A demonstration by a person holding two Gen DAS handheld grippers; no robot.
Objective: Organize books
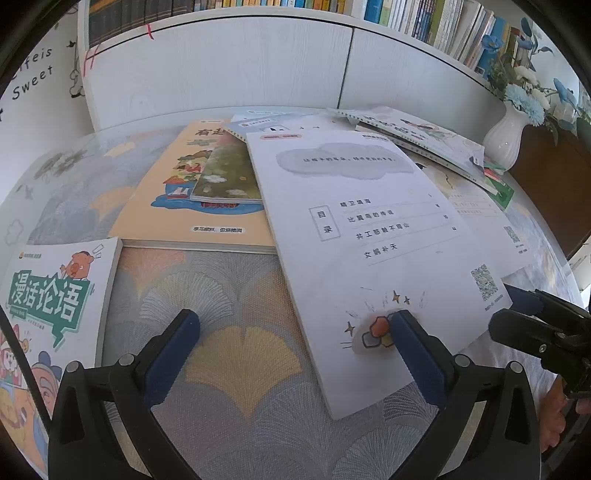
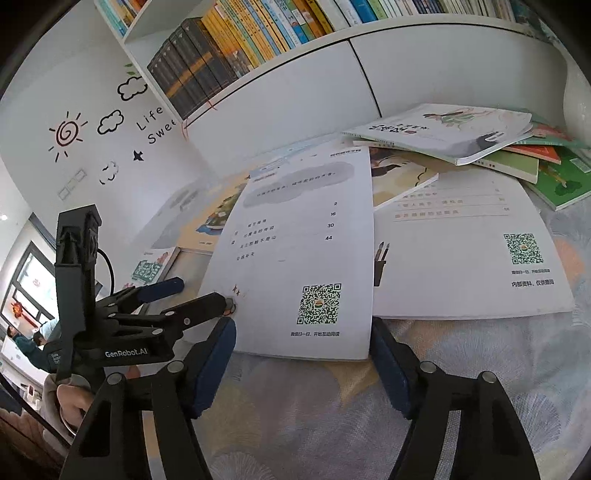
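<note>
Patterned tablecloth (image 1: pixel 229 354); both tongs (image 1: pixel 295 332) (image 2: pixel 303 343) angled down, open, flanking white booklet (image 2: pixel 306 258).

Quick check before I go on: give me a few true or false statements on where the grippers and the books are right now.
1. The left gripper holds a book clear of the table. False: its jaws are open, one finger lying on the white booklet, nothing clamped.
2. The right gripper is open, with the booklet's near edge between its fingers. True.
3. The vase holds blue and white flowers. True.
4. The orange book lies on top of the white booklet. False: the booklet overlaps it.
5. The shelf is empty. False: it is full of upright books.
</note>
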